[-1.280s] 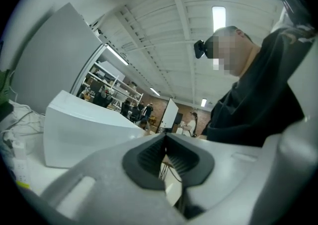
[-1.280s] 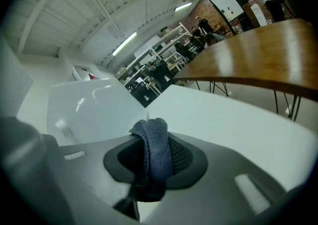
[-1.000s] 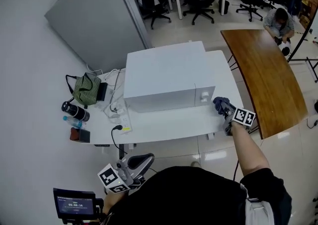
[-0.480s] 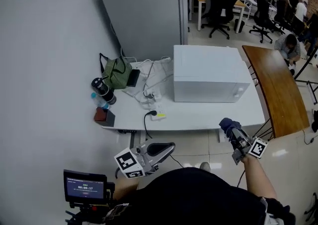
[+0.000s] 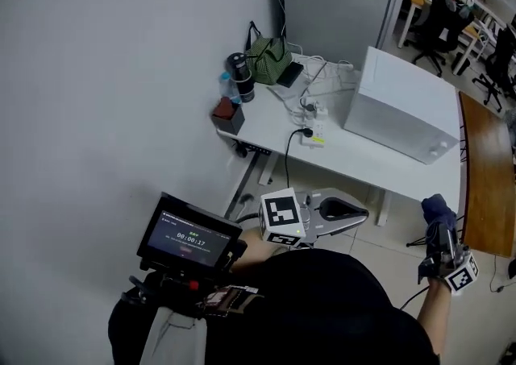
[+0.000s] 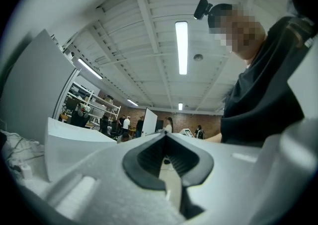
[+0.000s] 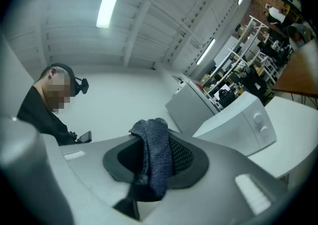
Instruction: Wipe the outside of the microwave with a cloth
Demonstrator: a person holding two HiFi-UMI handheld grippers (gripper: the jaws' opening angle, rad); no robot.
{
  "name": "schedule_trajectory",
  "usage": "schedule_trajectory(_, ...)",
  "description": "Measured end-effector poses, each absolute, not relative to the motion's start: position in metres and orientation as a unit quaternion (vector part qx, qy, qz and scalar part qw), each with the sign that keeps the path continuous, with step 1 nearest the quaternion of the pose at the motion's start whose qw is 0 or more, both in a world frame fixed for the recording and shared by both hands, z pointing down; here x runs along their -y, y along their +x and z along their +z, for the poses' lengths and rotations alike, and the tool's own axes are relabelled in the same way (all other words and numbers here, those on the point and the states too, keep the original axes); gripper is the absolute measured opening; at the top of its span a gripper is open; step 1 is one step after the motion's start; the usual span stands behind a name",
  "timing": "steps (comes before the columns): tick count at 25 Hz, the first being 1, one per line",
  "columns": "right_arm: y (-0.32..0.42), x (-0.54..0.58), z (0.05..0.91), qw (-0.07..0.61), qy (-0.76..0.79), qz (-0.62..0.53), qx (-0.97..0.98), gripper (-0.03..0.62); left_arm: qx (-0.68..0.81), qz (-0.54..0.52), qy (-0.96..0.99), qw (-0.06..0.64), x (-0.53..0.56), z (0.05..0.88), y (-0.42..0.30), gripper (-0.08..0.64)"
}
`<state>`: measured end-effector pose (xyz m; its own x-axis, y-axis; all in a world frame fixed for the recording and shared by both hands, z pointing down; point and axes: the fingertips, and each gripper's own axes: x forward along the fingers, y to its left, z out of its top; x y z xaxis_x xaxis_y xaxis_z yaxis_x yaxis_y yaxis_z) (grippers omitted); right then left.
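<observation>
Room: grey wall [image 5: 97, 73] on my left. White table [image 5: 355, 163] against it carries the microwave [image 5: 403, 105], well apart from both grippers. My left gripper [image 6: 166, 162] has its jaws together and empty, close to my body. My right gripper [image 7: 154, 169] is clamped on the dark blue cloth [image 7: 155, 149], low, beside the table's end. Ceiling strip light [image 6: 182, 47] shows only in the gripper views; only the head view shows the monitor [image 5: 189, 234].

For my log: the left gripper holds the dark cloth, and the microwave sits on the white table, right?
Not quite. The dark cloth is in the right gripper, not the left gripper; the right gripper view shows its jaws shut on it. The microwave does sit on the white table.
</observation>
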<state>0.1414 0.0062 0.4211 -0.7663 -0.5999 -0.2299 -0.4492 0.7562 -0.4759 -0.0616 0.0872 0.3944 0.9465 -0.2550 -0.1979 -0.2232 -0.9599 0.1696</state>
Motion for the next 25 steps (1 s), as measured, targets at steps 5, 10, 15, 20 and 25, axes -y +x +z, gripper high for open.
schedule_trajectory(5, 0.196, -0.059, 0.396, 0.164, -0.272, -0.149, -0.937, 0.098, 0.132, -0.110, 0.982, 0.083, -0.130, 0.393, 0.019, 0.005)
schedule_trajectory(10, 0.240, -0.100, 0.389, 0.143, -0.253, -0.126, -0.948, 0.098, 0.142, -0.105, 0.979, 0.098, -0.165, 0.393, 0.078, 0.005)
schedule_trajectory(15, 0.234, -0.116, 0.376, 0.140, -0.241, -0.105, -0.955, 0.098, 0.166, -0.102, 0.978, 0.074, -0.180, 0.377, 0.069, 0.005)
schedule_trajectory(20, 0.192, -0.127, 0.366, 0.138, -0.232, -0.085, -0.959, 0.098, 0.179, -0.110, 0.976, 0.061, -0.187, 0.371, 0.027, 0.005)
schedule_trajectory(25, 0.125, -0.141, 0.373, 0.121, -0.221, -0.102, -0.962, 0.098, 0.179, -0.111, 0.976, 0.059, -0.197, 0.370, -0.029, 0.004)
